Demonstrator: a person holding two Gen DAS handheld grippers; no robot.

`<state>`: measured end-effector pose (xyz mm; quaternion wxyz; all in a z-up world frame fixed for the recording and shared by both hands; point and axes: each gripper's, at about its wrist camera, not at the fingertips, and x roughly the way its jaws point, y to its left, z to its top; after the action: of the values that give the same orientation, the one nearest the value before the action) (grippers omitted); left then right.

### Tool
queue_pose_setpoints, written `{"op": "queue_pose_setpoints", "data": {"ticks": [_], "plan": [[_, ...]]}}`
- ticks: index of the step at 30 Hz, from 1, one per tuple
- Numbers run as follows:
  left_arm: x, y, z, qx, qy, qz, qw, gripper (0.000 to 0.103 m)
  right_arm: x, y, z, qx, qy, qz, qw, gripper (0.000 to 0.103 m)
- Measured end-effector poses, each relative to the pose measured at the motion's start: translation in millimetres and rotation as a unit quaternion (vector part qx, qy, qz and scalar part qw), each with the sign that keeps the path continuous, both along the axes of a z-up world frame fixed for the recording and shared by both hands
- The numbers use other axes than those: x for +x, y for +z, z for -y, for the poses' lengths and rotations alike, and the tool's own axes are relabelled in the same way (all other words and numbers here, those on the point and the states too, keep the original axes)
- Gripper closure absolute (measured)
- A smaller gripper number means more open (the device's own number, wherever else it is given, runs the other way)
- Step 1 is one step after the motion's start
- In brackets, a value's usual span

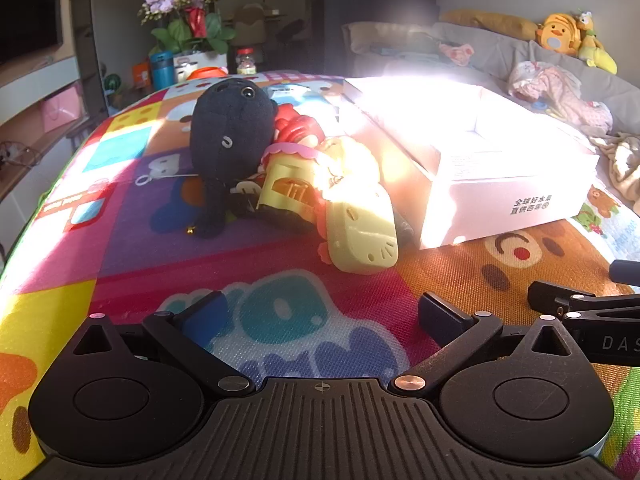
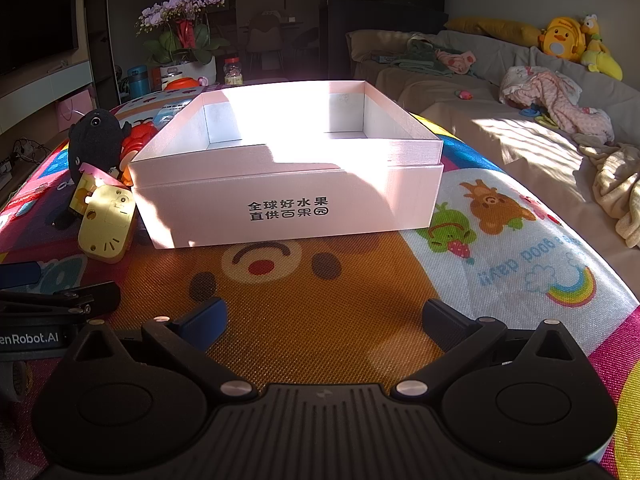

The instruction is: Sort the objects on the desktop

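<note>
Toy pile: black plush [image 1: 230, 136] with bead eye, upright; pale yellow plastic toy [image 1: 352, 216] lying against it; red toy [image 1: 298, 126] behind. All on the patterned play mat [image 1: 248, 280], just left of the box.
White open box [image 2: 288, 200], black printed characters on front; visible interior empty.
Left gripper [image 1: 324, 312], right gripper [image 2: 324, 320]: both spread wide, holding nothing.

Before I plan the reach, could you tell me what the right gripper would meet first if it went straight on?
Probably the bare play mat, since the right gripper tilts downward with open, empty jaws; the white box lies beyond.
</note>
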<state>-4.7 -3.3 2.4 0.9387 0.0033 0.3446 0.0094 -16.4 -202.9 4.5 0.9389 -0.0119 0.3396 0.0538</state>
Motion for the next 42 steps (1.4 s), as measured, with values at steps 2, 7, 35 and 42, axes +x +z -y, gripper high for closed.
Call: {"op": "queue_pose_setpoints", "data": {"ticks": [2, 7, 35, 42], "plan": [[-0.2, 0.1, -0.4, -0.001, 0.0, 0.0, 1.0, 0.0, 0.0, 0.3, -0.1, 0.0, 0.0, 0.0, 1.0, 0.0], [0.3, -1.4, -1.0, -0.002, 0.0, 0.0, 1.0, 0.0, 0.0, 0.9, -0.3, 0.0, 0.0, 0.0, 1.0, 0.0], [5.7, -2.4, 0.5, 0.0, 0.003, -0.009, 1.0, 0.0, 1.0, -0.9, 2.8, -0.001, 0.006, 0.0, 1.0, 0.0], [4.0, -2.3, 0.4, -0.003, 0.004, -0.01, 0.9999, 0.0, 1.5, -0.9, 3.1, 0.001, 0.006, -0.001, 1.0, 0.0]]}}
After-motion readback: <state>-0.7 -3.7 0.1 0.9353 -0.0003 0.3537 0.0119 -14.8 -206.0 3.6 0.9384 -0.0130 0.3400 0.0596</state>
